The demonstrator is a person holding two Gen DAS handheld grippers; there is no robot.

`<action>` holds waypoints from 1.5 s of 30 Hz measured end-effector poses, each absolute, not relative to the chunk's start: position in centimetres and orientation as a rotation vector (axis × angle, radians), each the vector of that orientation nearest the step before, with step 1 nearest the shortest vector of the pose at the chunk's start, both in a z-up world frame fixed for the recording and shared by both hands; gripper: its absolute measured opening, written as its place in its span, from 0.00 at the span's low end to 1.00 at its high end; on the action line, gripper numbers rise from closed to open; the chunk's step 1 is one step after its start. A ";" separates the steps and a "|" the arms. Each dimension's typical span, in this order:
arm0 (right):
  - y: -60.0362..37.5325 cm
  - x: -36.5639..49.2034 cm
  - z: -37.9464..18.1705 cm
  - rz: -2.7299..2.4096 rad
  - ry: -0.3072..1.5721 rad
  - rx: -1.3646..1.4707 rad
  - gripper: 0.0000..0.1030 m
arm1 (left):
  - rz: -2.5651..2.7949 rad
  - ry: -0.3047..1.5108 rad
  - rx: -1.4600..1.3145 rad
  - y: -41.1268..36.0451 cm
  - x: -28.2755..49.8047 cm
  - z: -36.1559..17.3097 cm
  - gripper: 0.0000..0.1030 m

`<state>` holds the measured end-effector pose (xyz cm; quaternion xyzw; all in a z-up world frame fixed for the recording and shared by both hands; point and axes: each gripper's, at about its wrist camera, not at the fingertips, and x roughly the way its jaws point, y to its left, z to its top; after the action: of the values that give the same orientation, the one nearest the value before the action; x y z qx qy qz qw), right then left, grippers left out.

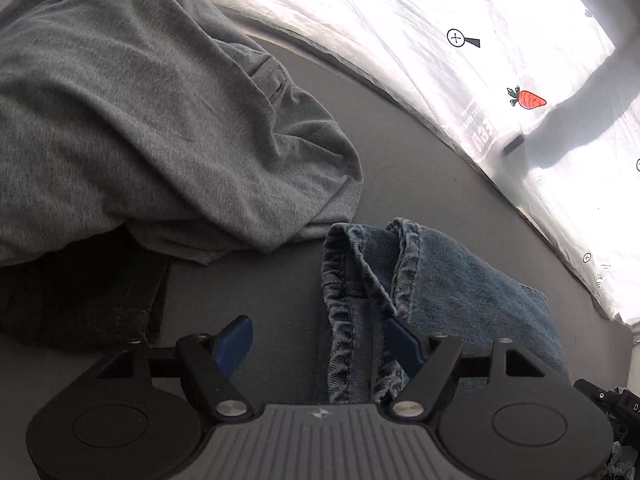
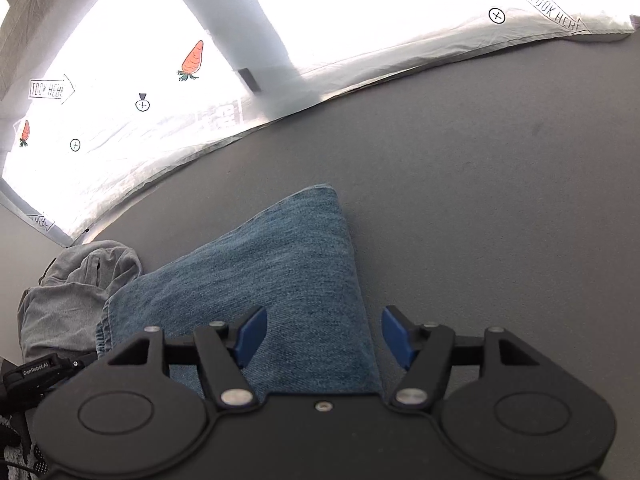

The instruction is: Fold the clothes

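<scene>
A grey bench (image 2: 480, 184) runs up to a bright white sheet (image 1: 400, 20) printed with carrots and crosshair marks. The left gripper (image 1: 318, 344) stands with its blue fingers (image 1: 234, 344) apart over the hem end of folded blue jeans (image 1: 440, 280), one finger beside the cloth and the other against its folds without pinching; beyond lies a crumpled grey shirt (image 1: 140, 120) over a dark garment (image 1: 80, 300). The right gripper (image 2: 324, 338) also has its fingers (image 2: 252, 336) spread, hovering above the jeans' folded edge, with the grey shirt off to its left.

Jeans (image 1: 432, 280) right of shirt (image 1: 140, 120), which seemingly overlies another garment (image 1: 80, 300)
</scene>
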<state>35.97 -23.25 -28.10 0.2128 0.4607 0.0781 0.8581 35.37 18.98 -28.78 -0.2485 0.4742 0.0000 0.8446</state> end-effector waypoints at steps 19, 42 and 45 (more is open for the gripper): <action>-26.5 39.1 -34.3 0.447 1.091 0.874 0.67 | -0.270 1.076 -0.847 18.2 36.3 -32.2 0.87; -22.4 37.4 -27.1 0.495 1.002 0.712 0.26 | -0.065 1.031 -0.861 14.2 34.0 -27.6 0.15; -23.0 36.0 -25.2 0.478 0.964 0.748 0.25 | -0.100 1.005 -0.849 12.8 33.1 -25.3 0.14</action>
<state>35.97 -22.99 -25.22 0.3478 0.4484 0.2224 0.7927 33.15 12.79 -25.32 -0.3942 0.4668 -0.0466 0.7903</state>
